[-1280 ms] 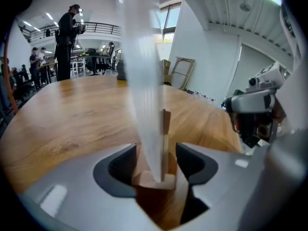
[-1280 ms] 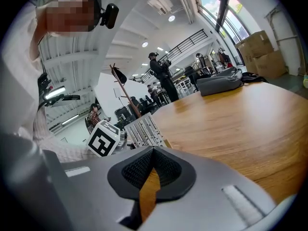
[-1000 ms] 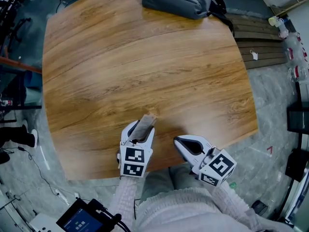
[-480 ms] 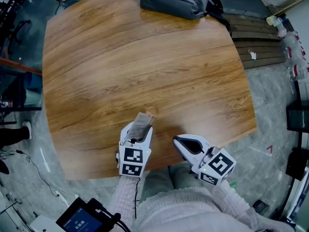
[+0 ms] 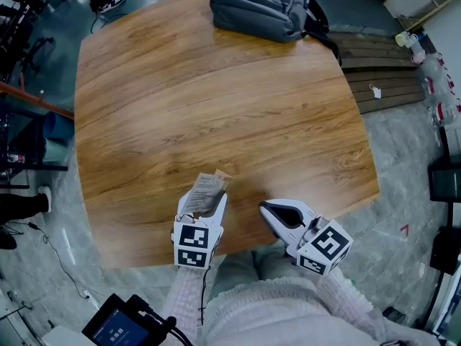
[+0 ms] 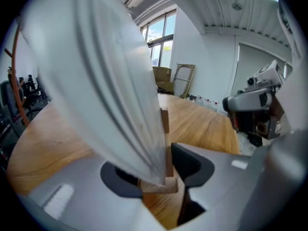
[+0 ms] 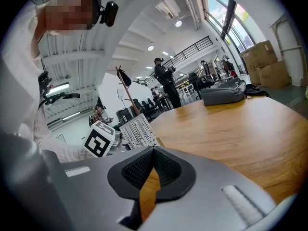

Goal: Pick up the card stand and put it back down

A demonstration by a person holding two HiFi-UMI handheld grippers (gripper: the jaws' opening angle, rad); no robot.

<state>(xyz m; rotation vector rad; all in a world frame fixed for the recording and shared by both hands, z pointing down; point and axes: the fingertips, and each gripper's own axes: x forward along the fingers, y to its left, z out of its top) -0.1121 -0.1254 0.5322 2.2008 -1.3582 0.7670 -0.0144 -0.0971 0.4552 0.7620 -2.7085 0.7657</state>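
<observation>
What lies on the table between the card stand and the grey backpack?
Nothing: the head view shows only bare wooden table from the card stand to the grey backpack.

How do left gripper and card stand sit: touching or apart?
Touching. Left gripper view: the left gripper clamps the card stand by its wooden base, jaws on both sides.

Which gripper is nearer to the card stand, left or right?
Left. The left gripper, its jaws just closed further, grips the card stand; the right gripper, jaws together, is apart to its right.
</observation>
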